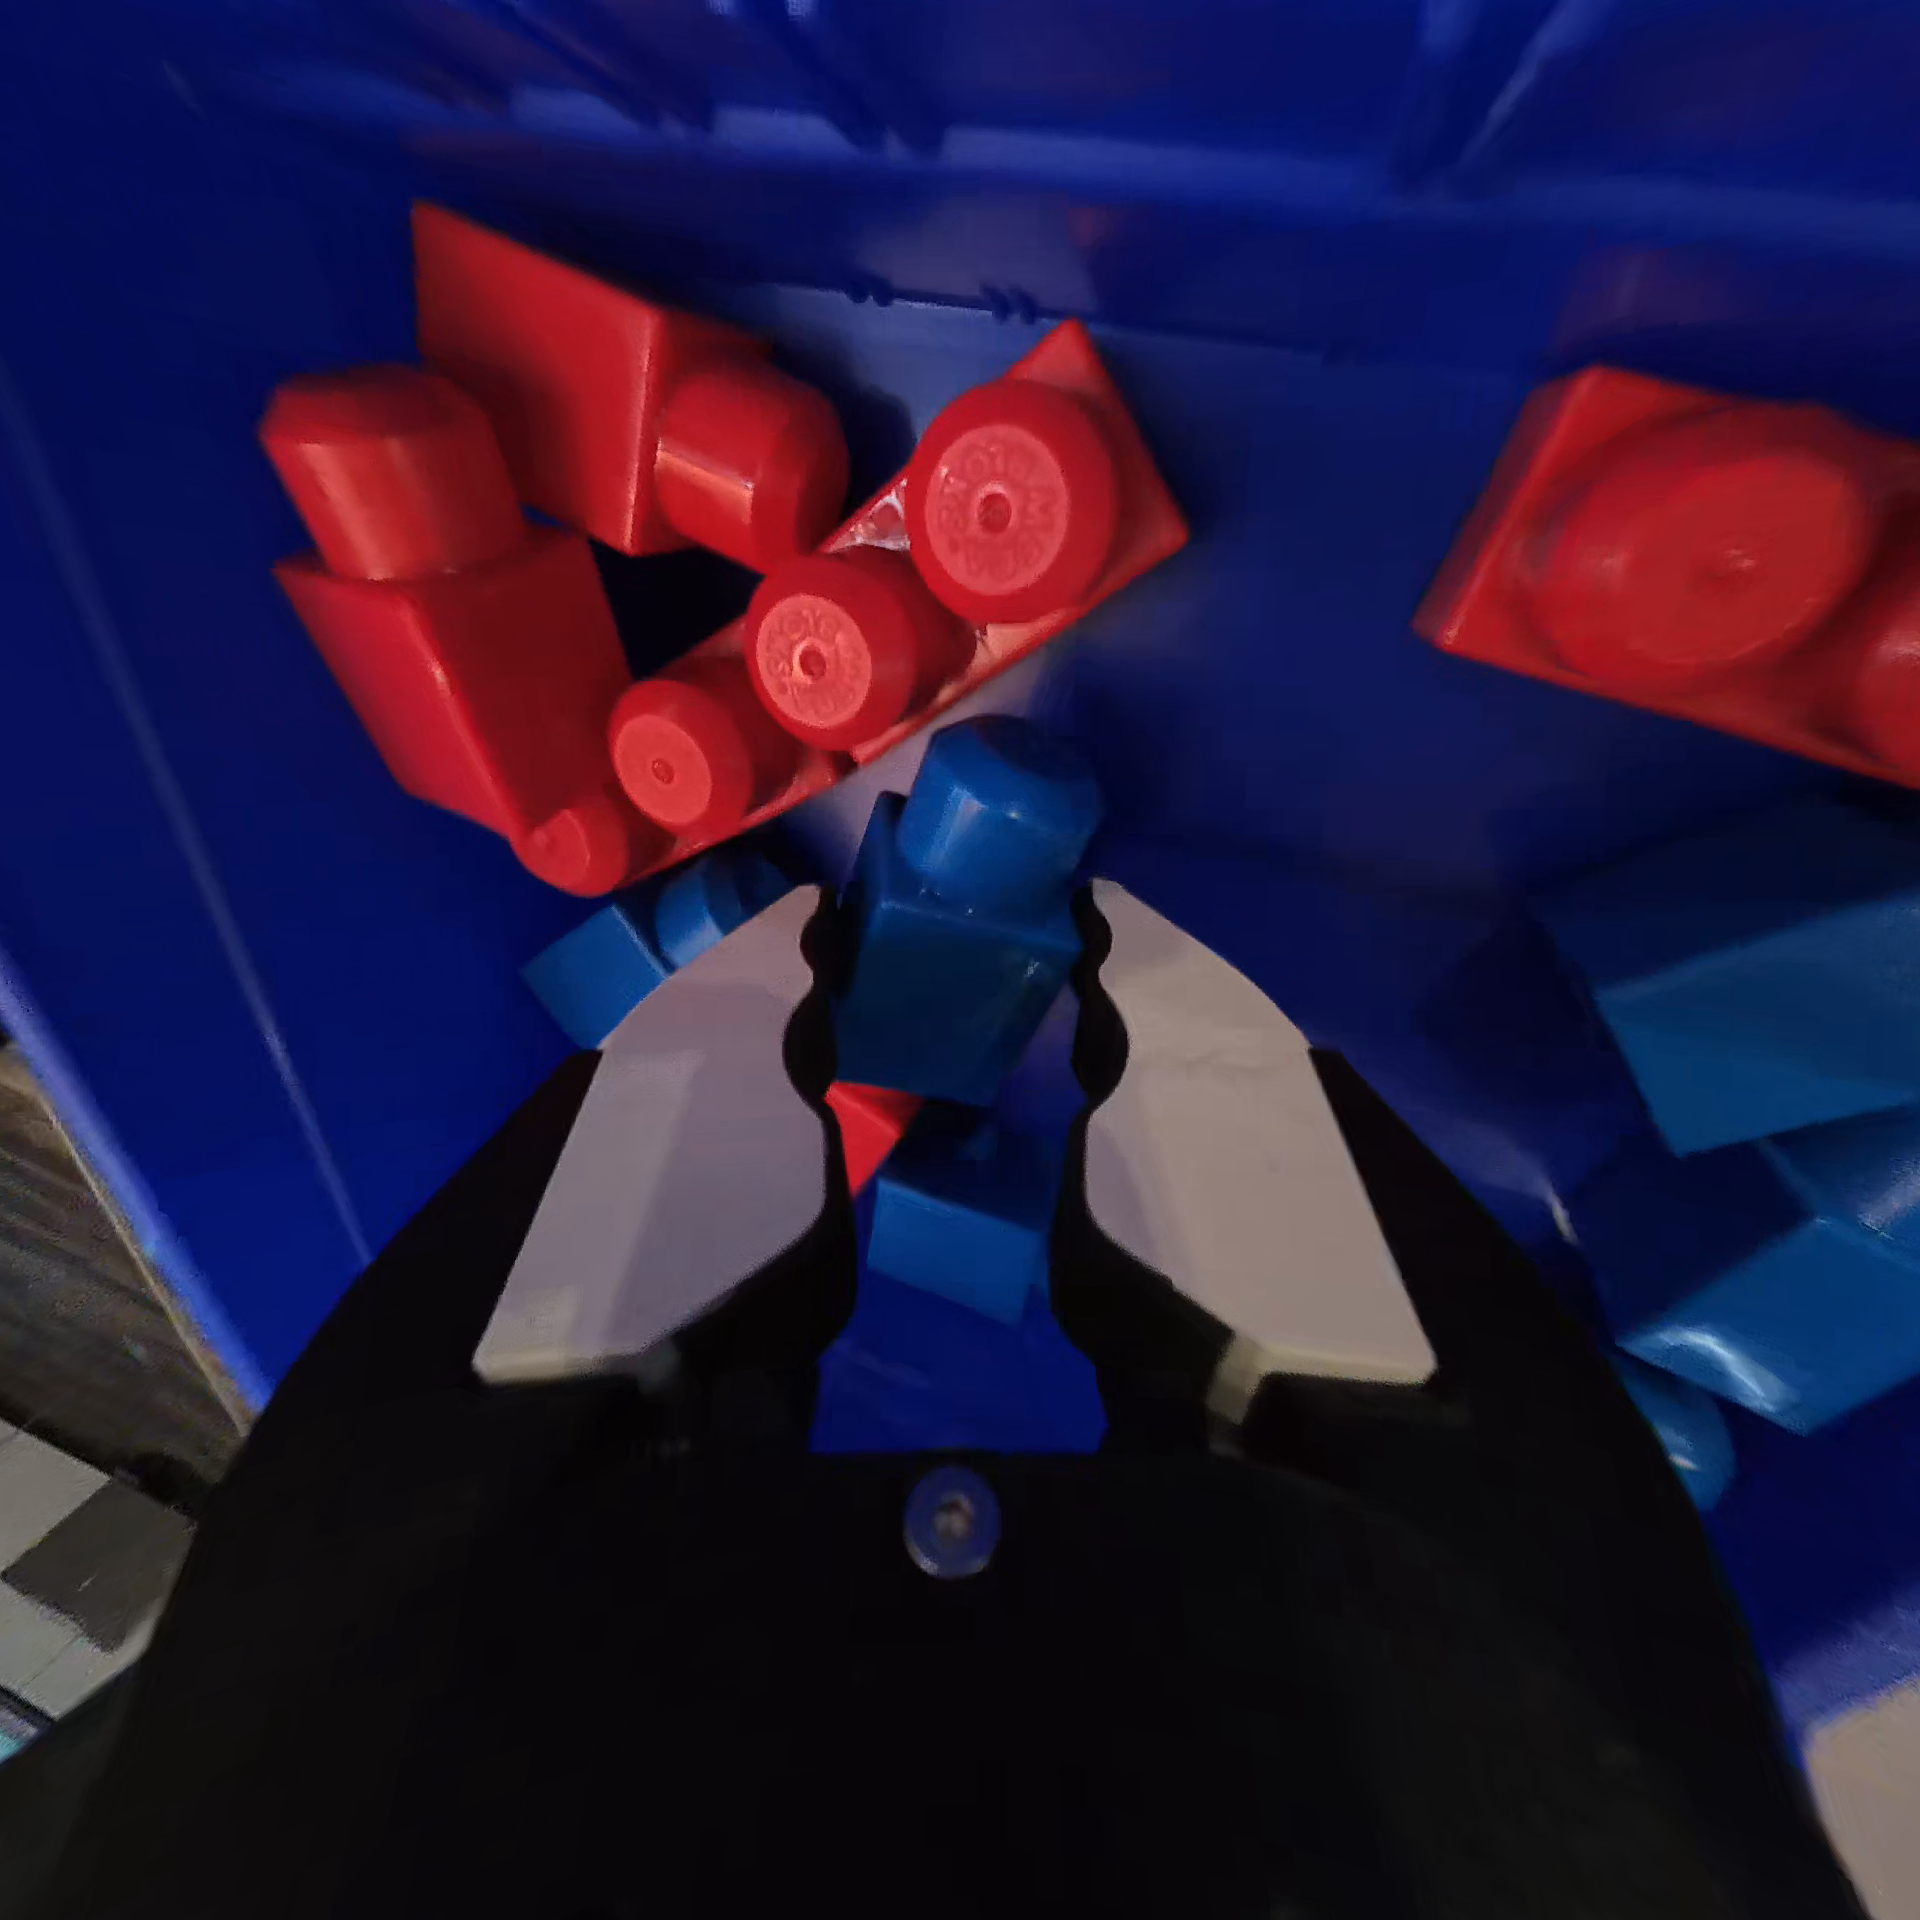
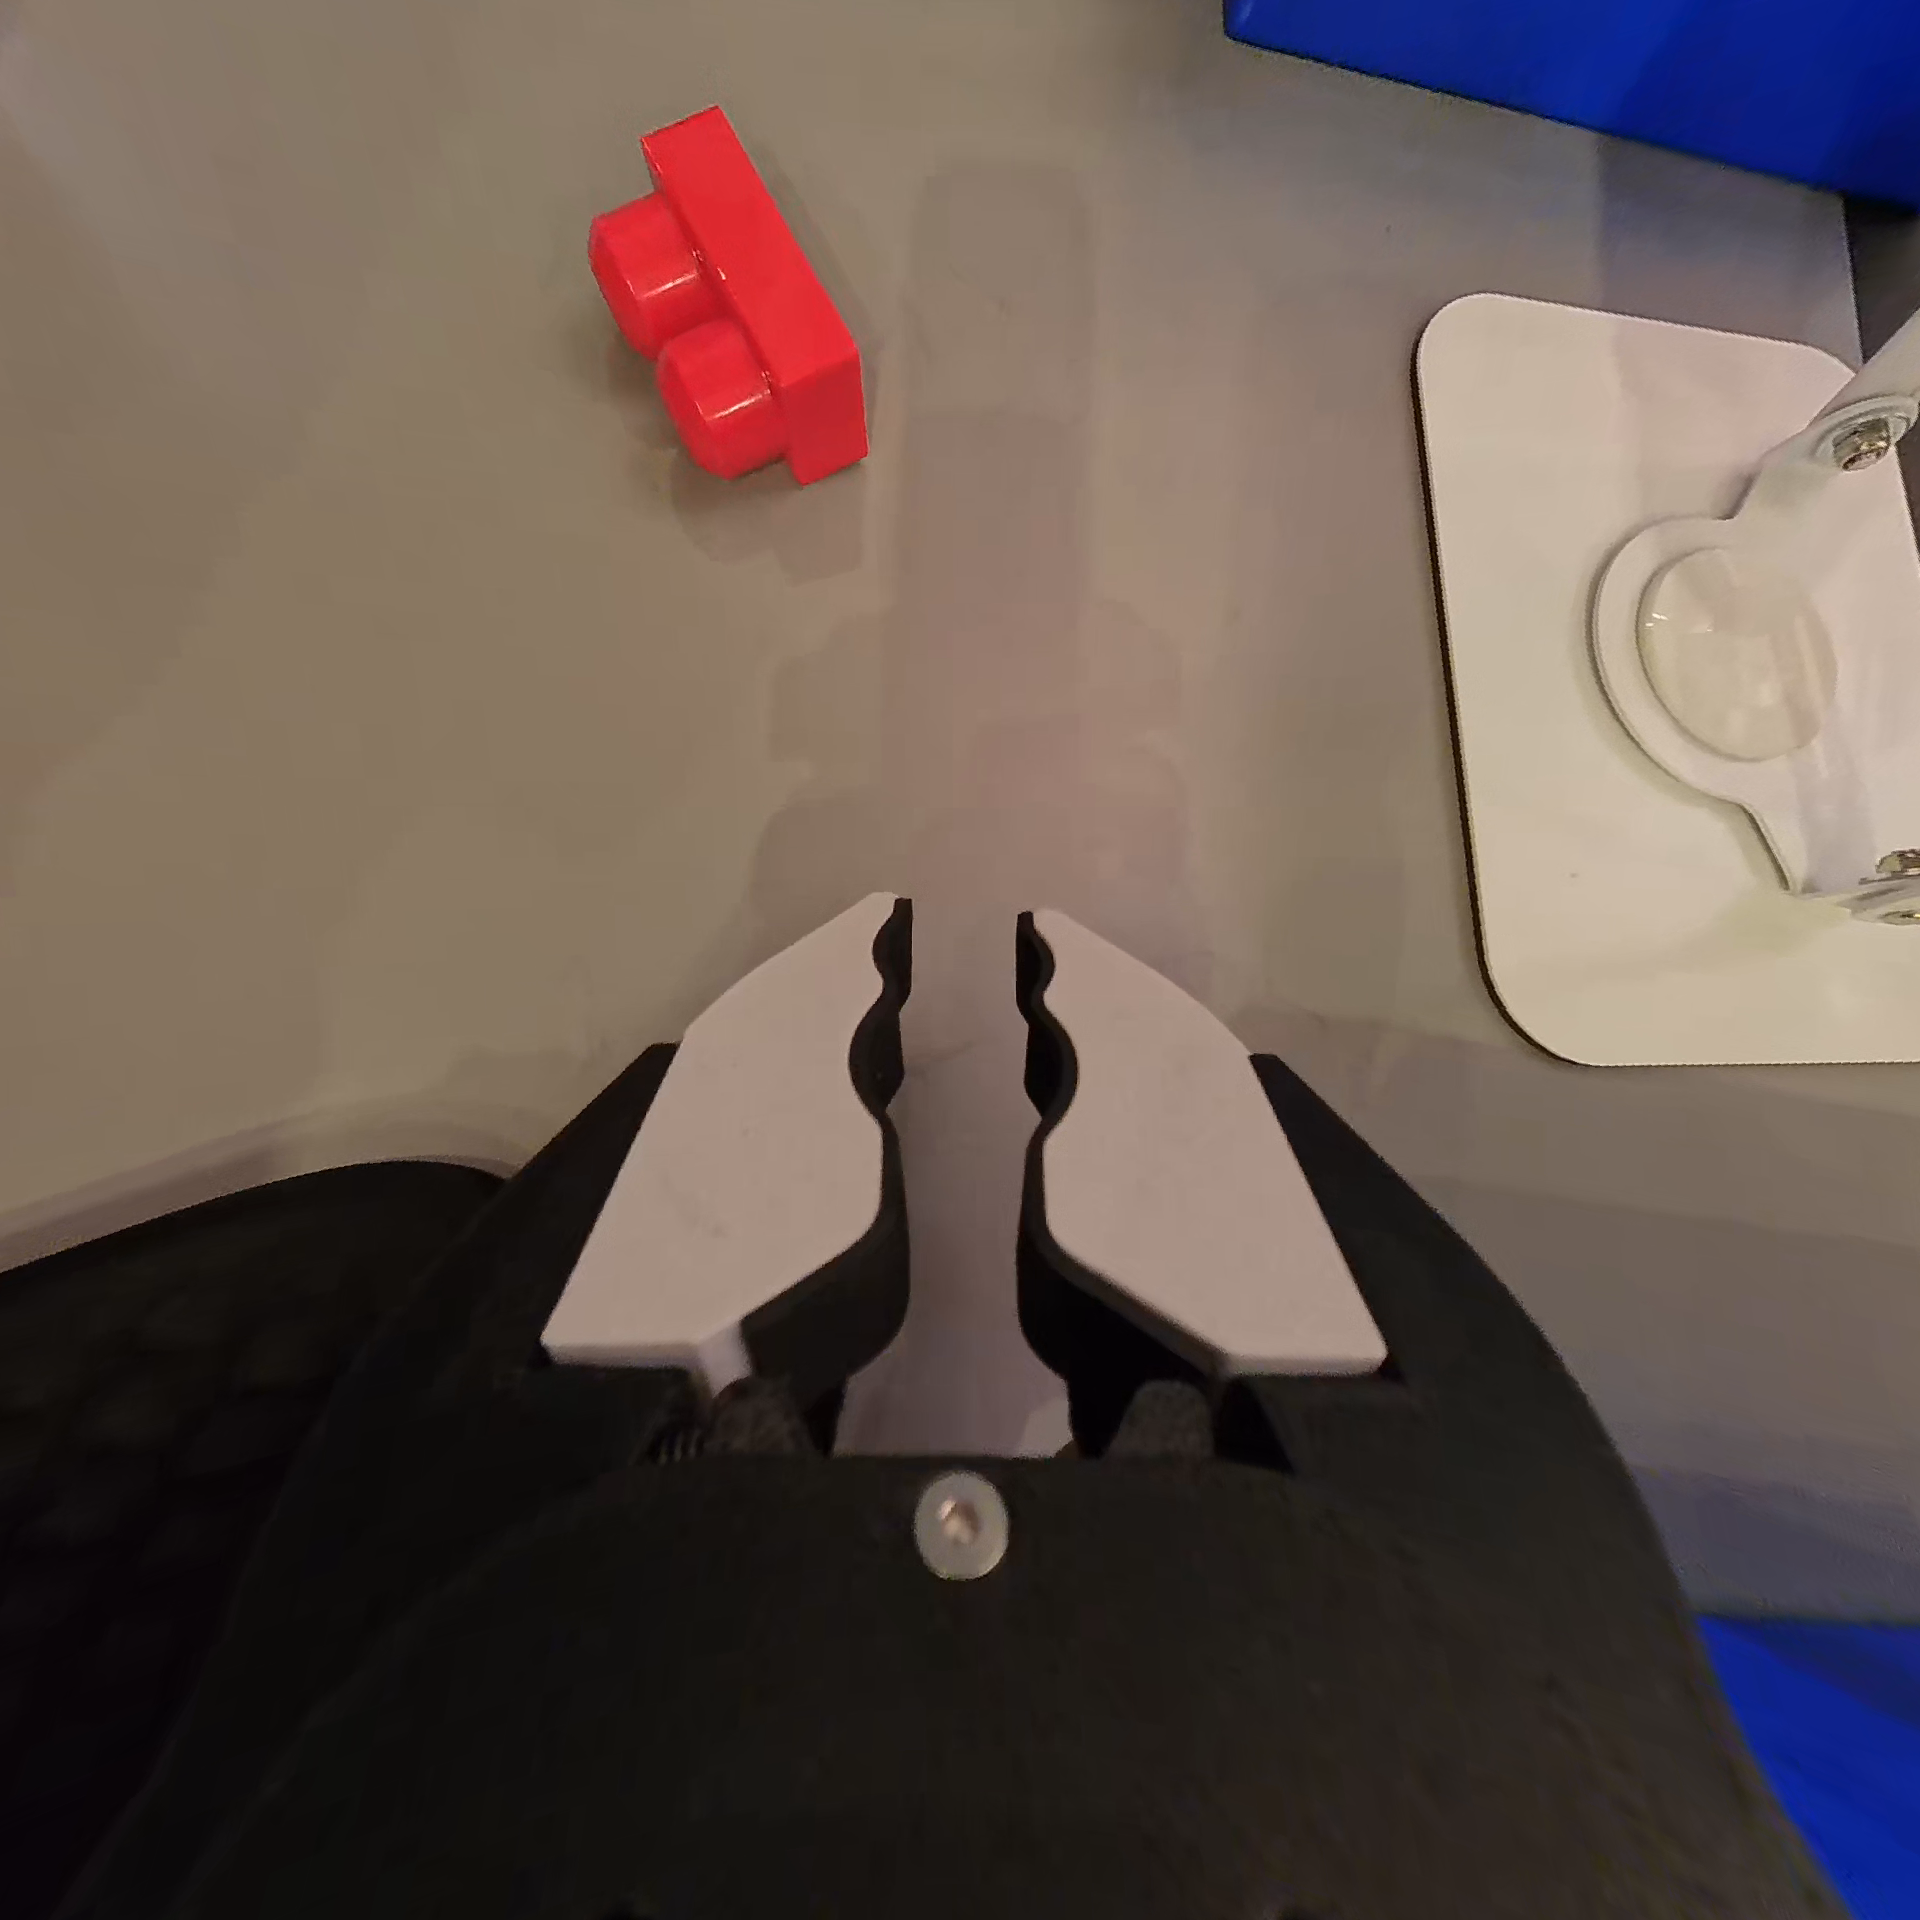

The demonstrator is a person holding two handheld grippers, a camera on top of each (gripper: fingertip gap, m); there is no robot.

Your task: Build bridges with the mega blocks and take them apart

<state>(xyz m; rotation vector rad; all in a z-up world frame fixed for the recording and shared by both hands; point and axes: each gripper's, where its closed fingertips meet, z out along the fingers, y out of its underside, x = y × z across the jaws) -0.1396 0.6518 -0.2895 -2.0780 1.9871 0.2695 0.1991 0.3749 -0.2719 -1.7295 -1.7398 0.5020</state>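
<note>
Squarely between the left gripper's (image 1: 954,914) clamping jaws, a blue block (image 1: 951,971).

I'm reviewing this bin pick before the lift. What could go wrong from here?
1. The left gripper grips the small blue one-stud block near its fingertips, so it may twist or slip out.
2. The long red block leans close above it and could be knocked.
3. Another blue block lies right underneath and might snag.

Blocks (image 1: 582,582) heaped in bin (image 1: 1299,312), one block (image 2: 732,301) on table (image 2: 312,727) (lying sideways), pad (image 2: 1538,644) right
</note>
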